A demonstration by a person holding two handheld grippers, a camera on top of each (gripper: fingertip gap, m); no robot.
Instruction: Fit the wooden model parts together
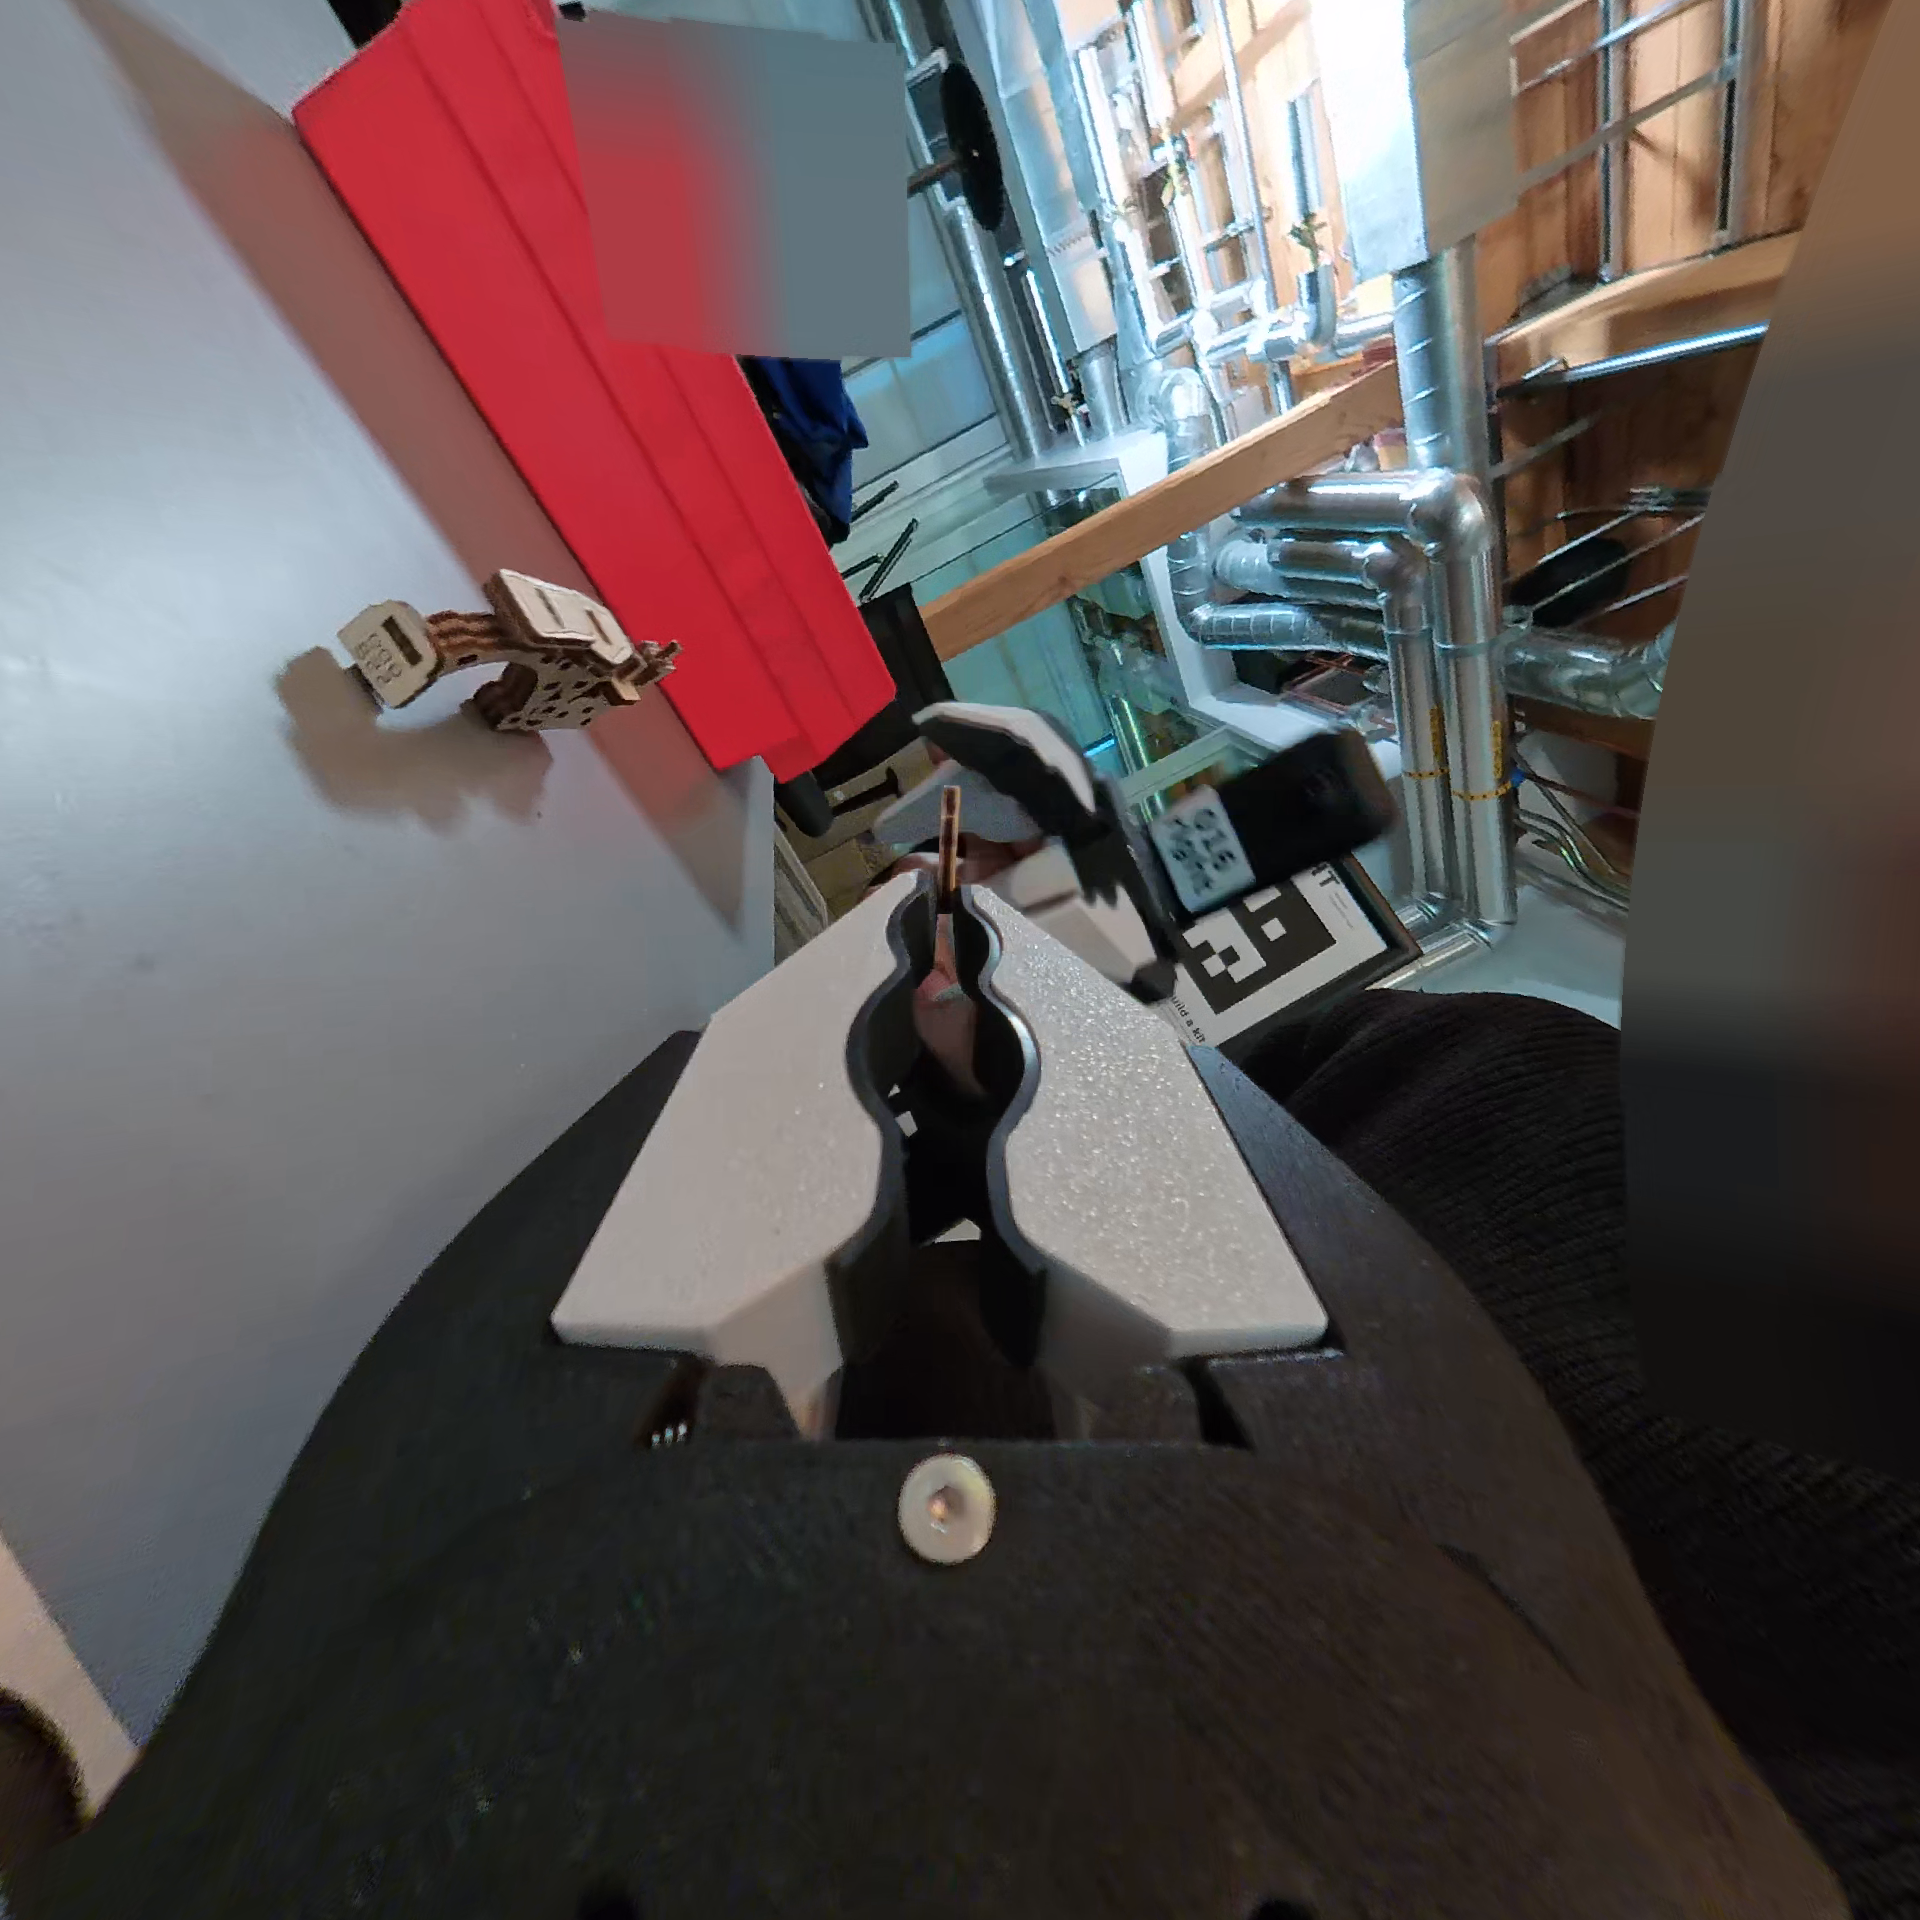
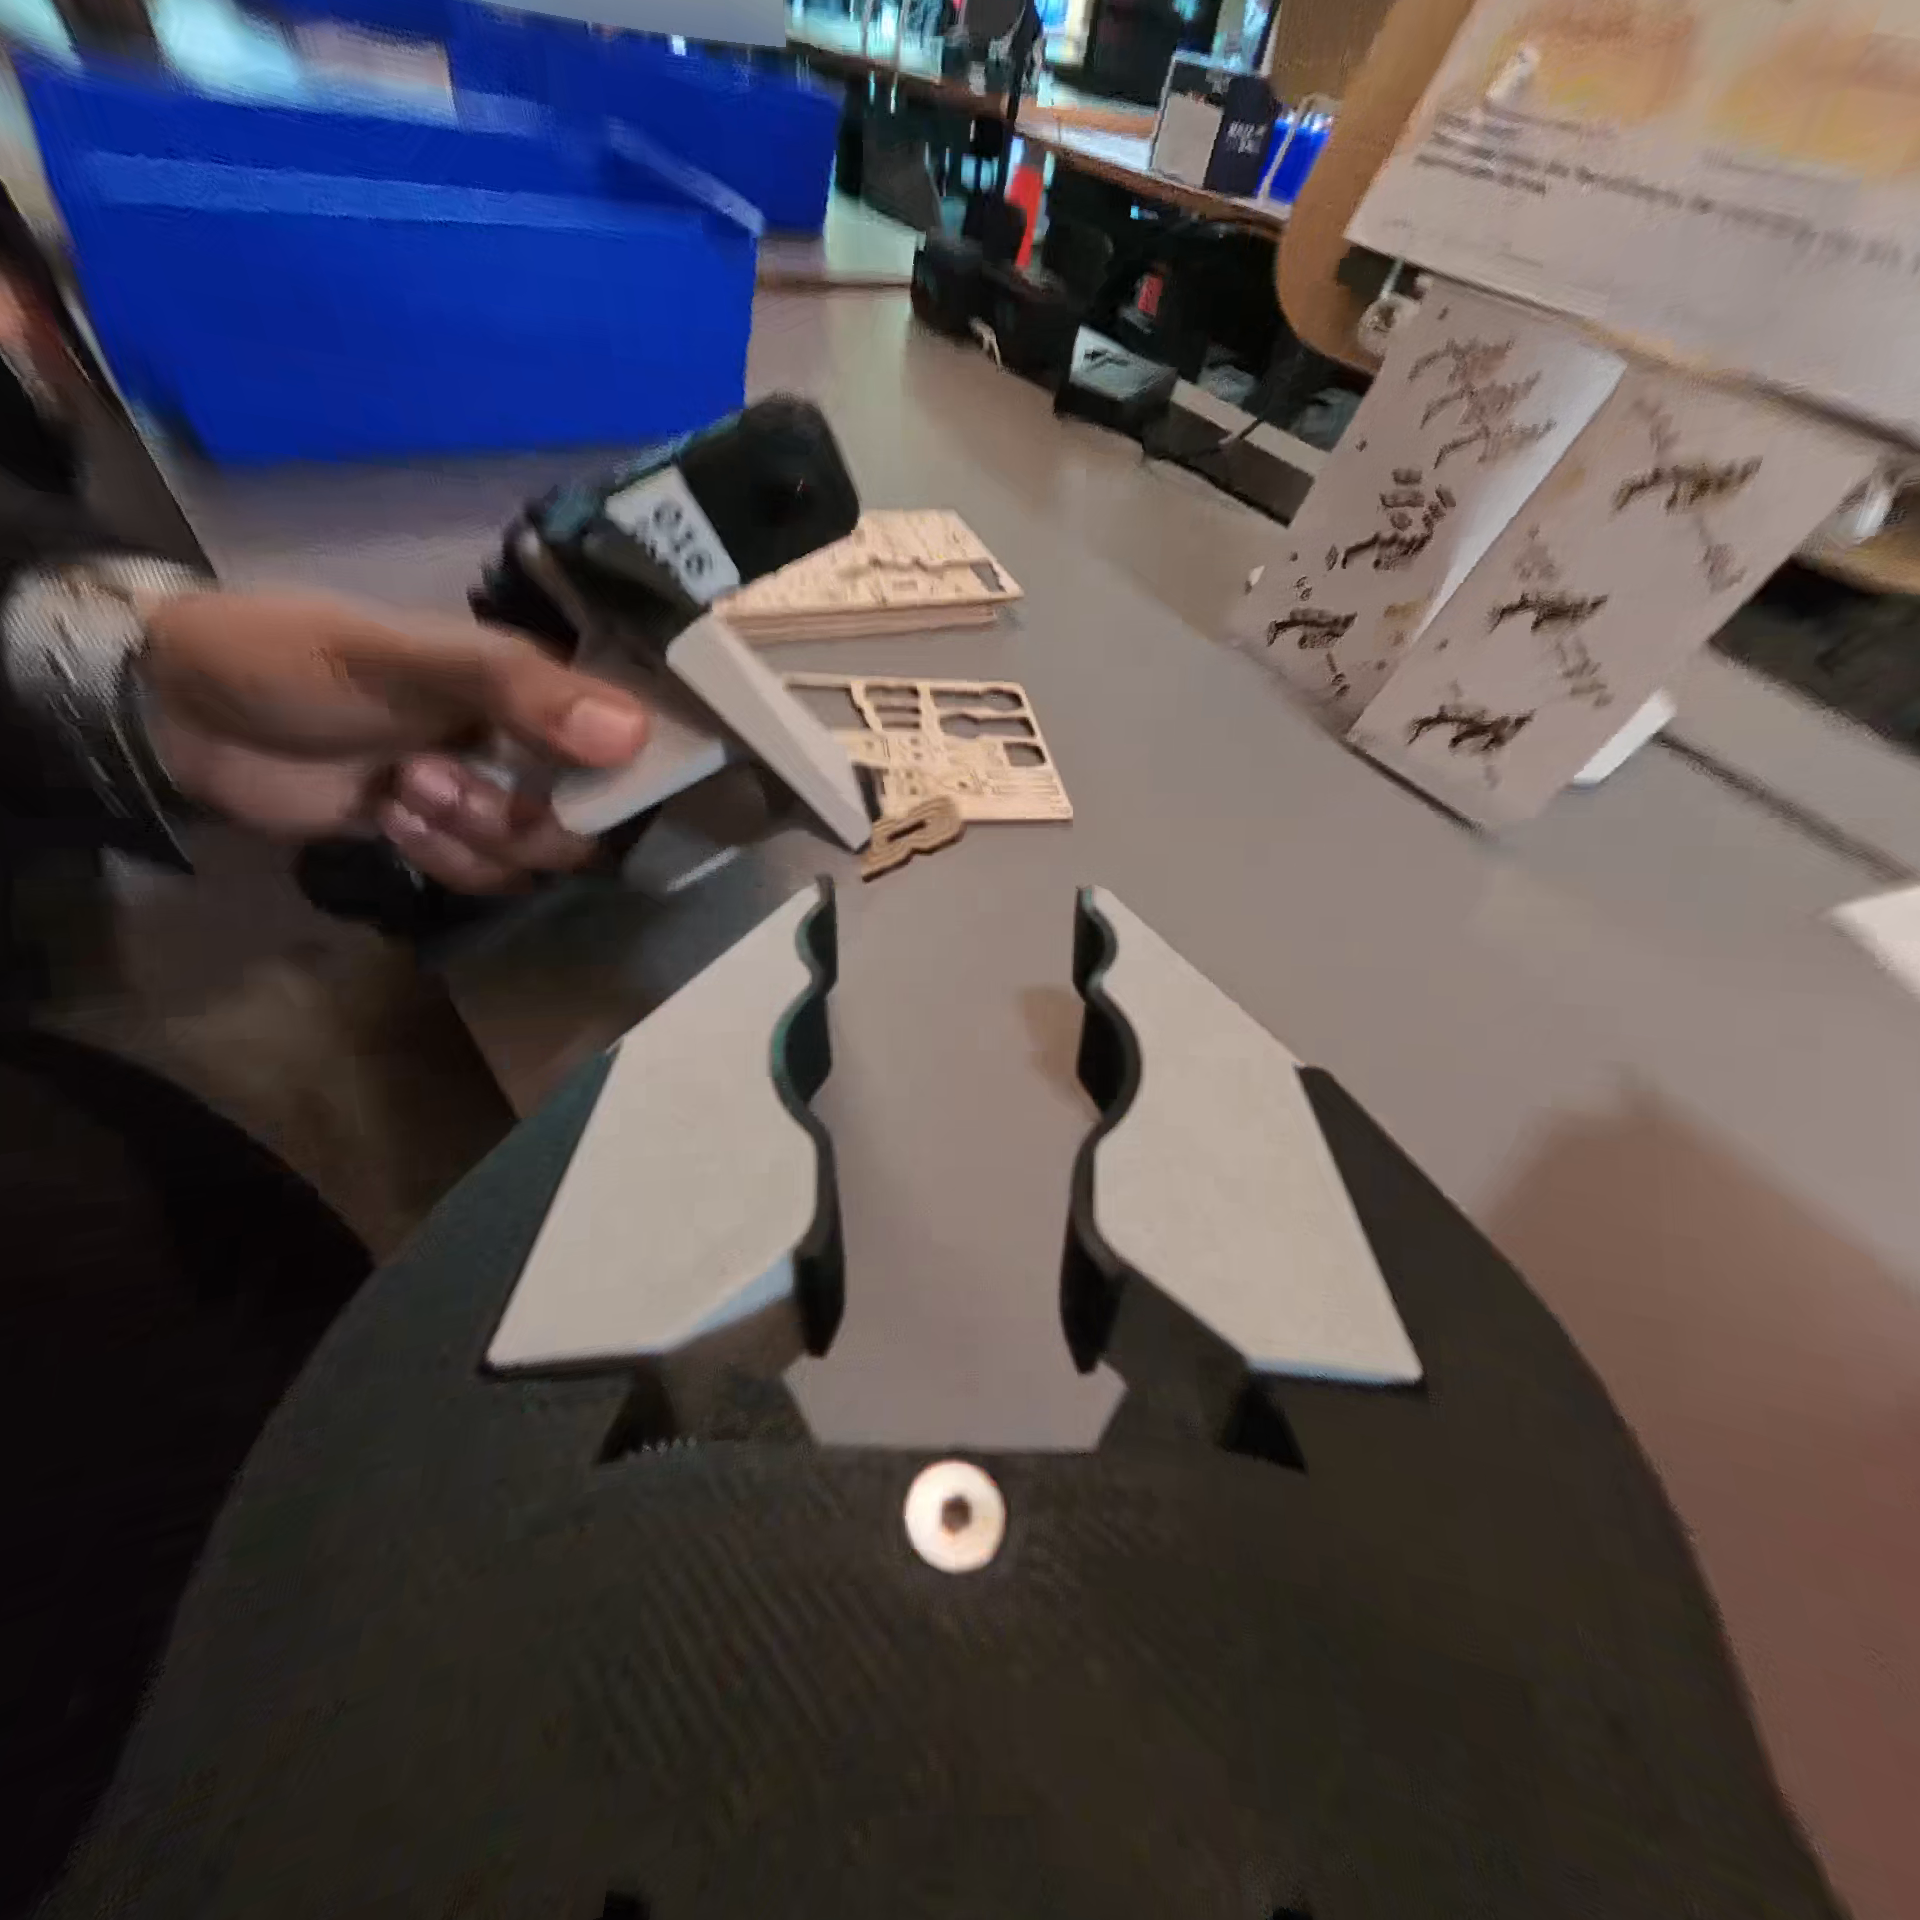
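My left gripper [image 1: 940, 896] is shut on a thin flat wooden part [image 1: 949, 847], seen edge-on and sticking out past the fingertips. In the right wrist view the left gripper [image 2: 857, 816] is held by a hand at the left, with the same small wooden part [image 2: 920, 833] at its tip, low over the table. My right gripper [image 2: 954, 920] is open and empty, just behind that part. It also shows in the left wrist view [image 1: 964, 781], close in front of the held part. A partly assembled wooden model [image 1: 520, 660] stands on the grey table [image 1: 260, 935].
Two laser-cut wooden sheets [image 2: 883, 577] [image 2: 961, 753] lie on the table beyond the grippers. A white box with cut-out patterns [image 2: 1507, 603] stands at the right. Blue bins [image 2: 416, 270] stand at the back left. A red box [image 1: 623, 436] stands behind the model. Less than 4 cm separates the two grippers' tips.
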